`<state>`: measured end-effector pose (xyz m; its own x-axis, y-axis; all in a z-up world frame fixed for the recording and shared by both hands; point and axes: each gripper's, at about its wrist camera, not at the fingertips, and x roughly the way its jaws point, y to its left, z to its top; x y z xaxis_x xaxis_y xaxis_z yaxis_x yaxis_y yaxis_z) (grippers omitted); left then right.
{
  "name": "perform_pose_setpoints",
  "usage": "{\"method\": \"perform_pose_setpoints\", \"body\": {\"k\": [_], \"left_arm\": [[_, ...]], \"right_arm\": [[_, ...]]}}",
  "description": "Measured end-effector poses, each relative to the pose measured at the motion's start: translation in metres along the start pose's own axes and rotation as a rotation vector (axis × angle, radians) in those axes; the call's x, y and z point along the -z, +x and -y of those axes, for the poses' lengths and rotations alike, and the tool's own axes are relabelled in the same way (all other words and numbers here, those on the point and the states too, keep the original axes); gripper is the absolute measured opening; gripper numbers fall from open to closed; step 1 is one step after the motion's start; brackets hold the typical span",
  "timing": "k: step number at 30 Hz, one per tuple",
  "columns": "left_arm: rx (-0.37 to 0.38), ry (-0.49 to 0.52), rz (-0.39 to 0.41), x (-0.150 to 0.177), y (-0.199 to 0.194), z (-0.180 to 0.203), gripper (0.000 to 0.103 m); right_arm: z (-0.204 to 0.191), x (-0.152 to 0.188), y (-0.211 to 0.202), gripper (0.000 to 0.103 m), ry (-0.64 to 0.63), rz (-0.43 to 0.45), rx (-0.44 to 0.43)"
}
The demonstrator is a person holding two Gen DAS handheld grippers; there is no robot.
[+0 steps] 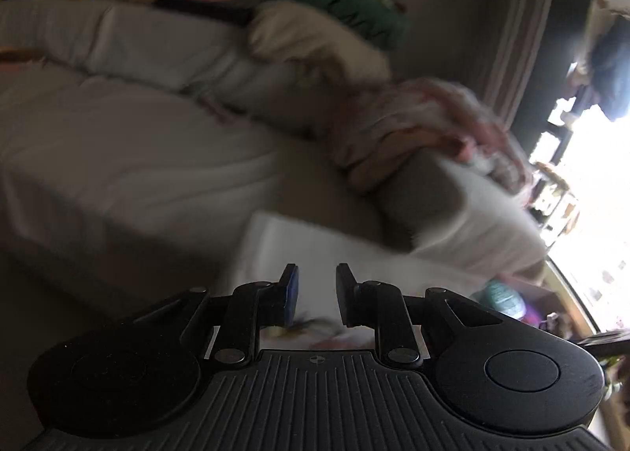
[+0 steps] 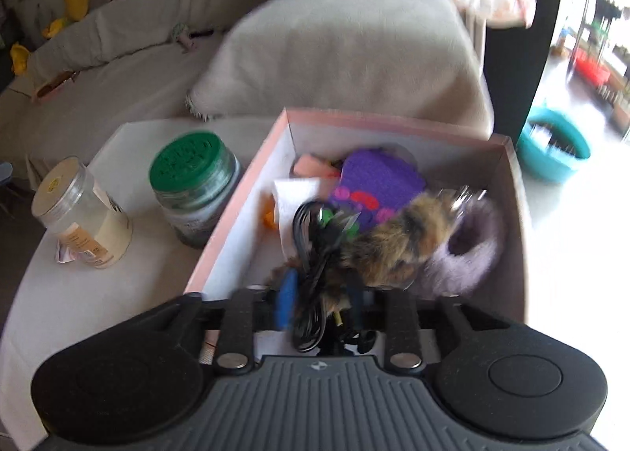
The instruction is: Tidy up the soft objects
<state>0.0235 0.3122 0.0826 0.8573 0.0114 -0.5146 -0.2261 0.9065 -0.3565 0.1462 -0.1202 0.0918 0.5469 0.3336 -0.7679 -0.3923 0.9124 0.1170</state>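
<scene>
In the right wrist view a pink-rimmed box (image 2: 393, 124) stands on a white table (image 2: 98, 289). It holds a purple knitted piece (image 2: 378, 179), a lilac fluffy ring (image 2: 468, 242), a brown furry toy (image 2: 397, 242) and a black cable (image 2: 311, 238). My right gripper (image 2: 321, 303) is shut on the furry toy's end, with the cable caught between the fingers, at the box's near edge. My left gripper (image 1: 316, 289) is open and empty above the white table (image 1: 275, 246), facing a grey sofa (image 1: 118, 159).
A green-lidded jar (image 2: 195, 187) and a white-lidded jar (image 2: 80, 210) stand left of the box. The sofa carries a grey cushion (image 2: 346, 57), a floral blanket (image 1: 425, 124) and a cream pillow (image 1: 311, 37). A teal bowl (image 2: 553, 147) sits on the floor at right.
</scene>
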Motion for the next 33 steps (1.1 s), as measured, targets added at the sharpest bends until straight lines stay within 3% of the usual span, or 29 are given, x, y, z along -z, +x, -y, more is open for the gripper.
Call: {"method": "perform_pose_setpoints", "body": {"k": [2,5,7,9,13,16,18,20,23,26,33], "left_arm": [[0.006,0.019,-0.051,0.006,0.011,-0.007,0.023],[0.073,0.071,-0.128,0.018,0.027,-0.007,0.023],[0.106,0.111,-0.139,0.024,0.035,-0.005,0.023],[0.119,0.084,-0.127,0.019,0.043,-0.007,0.023],[0.146,0.093,-0.107,-0.002,0.067,-0.012,0.023],[0.228,0.158,-0.219,-0.012,0.092,-0.019,0.023],[0.281,0.218,-0.276,-0.016,0.106,-0.021,0.023],[0.316,0.277,-0.274,-0.016,0.107,-0.024,0.023],[0.309,0.378,-0.283,-0.017,0.108,-0.026,0.023],[0.350,0.520,-0.317,-0.011,0.106,-0.021,0.023],[0.253,0.736,-0.338,0.006,0.123,0.005,0.023]], "right_arm": [[-0.010,0.002,-0.017,0.049,-0.040,0.065,0.067],[-0.031,0.004,-0.037,0.065,-0.102,0.155,0.126],[-0.048,0.008,-0.048,0.068,-0.136,0.203,0.131],[-0.068,0.012,-0.054,0.068,-0.186,0.213,0.099],[-0.116,0.025,-0.051,0.072,-0.286,0.188,-0.035],[-0.155,0.039,-0.032,0.072,-0.369,0.143,-0.096],[-0.179,0.049,-0.018,0.072,-0.428,0.114,-0.118],[-0.202,0.060,-0.007,0.072,-0.489,0.097,-0.124],[-0.220,0.072,-0.003,0.072,-0.578,0.110,-0.134],[-0.224,0.075,0.002,0.072,-0.605,0.087,-0.159],[-0.215,0.081,0.021,0.072,-0.523,0.028,-0.191]]}}
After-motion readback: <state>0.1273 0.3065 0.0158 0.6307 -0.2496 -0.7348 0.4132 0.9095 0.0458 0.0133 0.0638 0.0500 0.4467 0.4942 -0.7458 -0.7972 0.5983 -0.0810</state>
